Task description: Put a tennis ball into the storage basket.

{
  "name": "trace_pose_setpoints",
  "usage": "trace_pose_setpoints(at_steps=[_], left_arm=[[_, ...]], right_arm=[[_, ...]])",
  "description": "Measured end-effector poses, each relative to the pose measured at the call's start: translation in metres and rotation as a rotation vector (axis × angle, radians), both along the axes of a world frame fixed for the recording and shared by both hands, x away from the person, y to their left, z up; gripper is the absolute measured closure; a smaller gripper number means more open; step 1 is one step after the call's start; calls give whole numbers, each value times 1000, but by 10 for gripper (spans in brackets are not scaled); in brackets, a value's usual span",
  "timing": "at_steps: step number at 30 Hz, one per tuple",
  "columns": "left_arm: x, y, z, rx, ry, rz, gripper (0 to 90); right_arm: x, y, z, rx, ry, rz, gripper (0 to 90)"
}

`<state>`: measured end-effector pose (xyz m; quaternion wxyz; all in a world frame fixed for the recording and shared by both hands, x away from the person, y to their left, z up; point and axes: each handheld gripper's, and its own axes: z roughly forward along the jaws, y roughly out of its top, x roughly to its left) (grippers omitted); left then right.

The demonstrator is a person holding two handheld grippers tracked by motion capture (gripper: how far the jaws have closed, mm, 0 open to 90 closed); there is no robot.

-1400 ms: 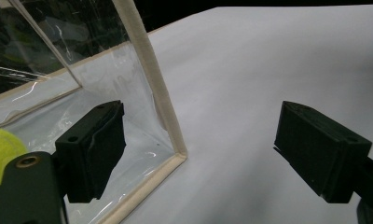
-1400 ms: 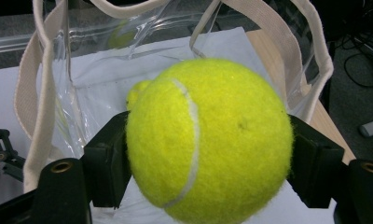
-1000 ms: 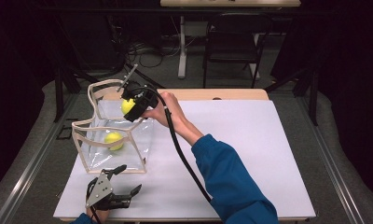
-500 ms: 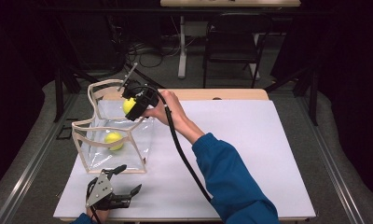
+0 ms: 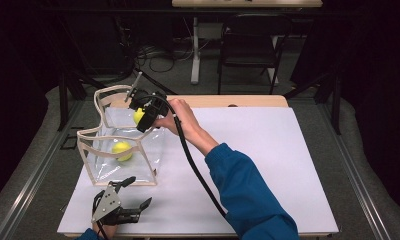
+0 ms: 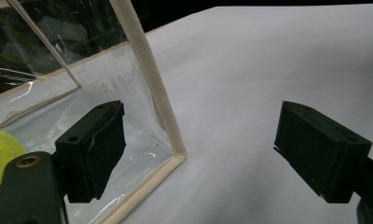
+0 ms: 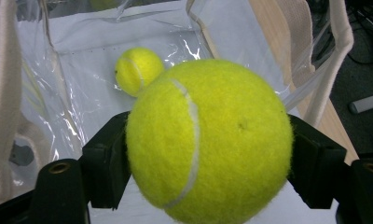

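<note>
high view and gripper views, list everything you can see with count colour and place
tennis ball: 2, yellow-green, one held above the bag, second lying inside it
clear bag: 1, transparent with beige trim, left part of table
table: 1, white top, wooden far edge
chair: 1, dark, behind table
right gripper: black, shut on ball over the bag's opening
left gripper: black, open, near table's front edge
sleeve: blue, right arm
</note>
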<state>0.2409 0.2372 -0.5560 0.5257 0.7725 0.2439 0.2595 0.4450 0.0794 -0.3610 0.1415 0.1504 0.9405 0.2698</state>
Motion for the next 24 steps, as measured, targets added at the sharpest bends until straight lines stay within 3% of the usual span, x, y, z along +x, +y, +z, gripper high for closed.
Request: trace_pose_setpoints(at_steps=[5, 8, 14, 19, 24], left_arm=[[0, 0, 0, 1, 1, 0, 160], [0, 0, 0, 2, 0, 0, 160], [0, 0, 0, 5, 1, 1, 160], [1, 0, 0, 7, 1, 2, 161], [1, 0, 0, 6, 3, 2, 160]], right_arm=[[-3, -4, 3, 28, -11, -4, 141], [-3, -12, 9, 77, -22, -16, 140], [-5, -33, 18, 204, 3, -13, 72], [-6, -50, 21, 261, 25, -14, 24], [-5, -65, 20, 287, 41, -23, 0]])
